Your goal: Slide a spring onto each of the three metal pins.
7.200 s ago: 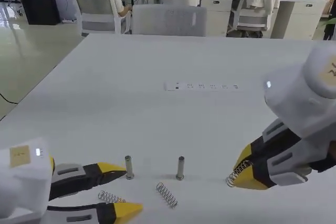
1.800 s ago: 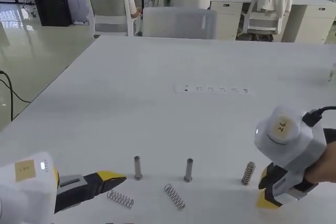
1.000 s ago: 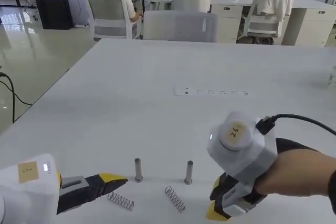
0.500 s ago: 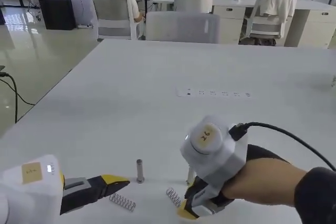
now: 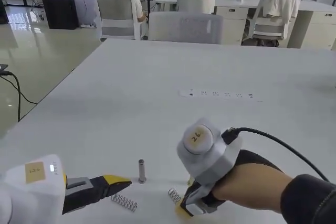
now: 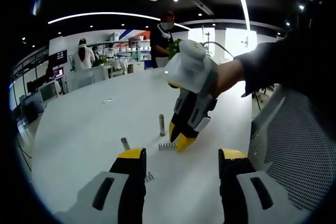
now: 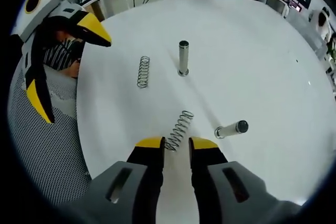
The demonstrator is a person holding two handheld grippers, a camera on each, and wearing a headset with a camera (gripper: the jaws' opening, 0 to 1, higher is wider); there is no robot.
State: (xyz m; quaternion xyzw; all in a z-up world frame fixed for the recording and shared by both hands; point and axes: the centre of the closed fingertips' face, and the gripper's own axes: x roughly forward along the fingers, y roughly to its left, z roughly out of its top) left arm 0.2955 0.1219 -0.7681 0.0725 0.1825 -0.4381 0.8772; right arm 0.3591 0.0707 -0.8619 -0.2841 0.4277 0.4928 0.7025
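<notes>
Right tongs (image 7: 176, 142), unclenched, straddle a spring (image 7: 178, 128); left tongs (image 6: 181, 153) gape at the table (image 7: 262, 51) edge.

The right tool (image 5: 182, 212) sits at a spring (image 5: 174, 194) near a pin (image 5: 142, 170).

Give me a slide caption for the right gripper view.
Right gripper, jaws open, straddles a loose spring at its end; near pin and far pin stand bare.
</notes>
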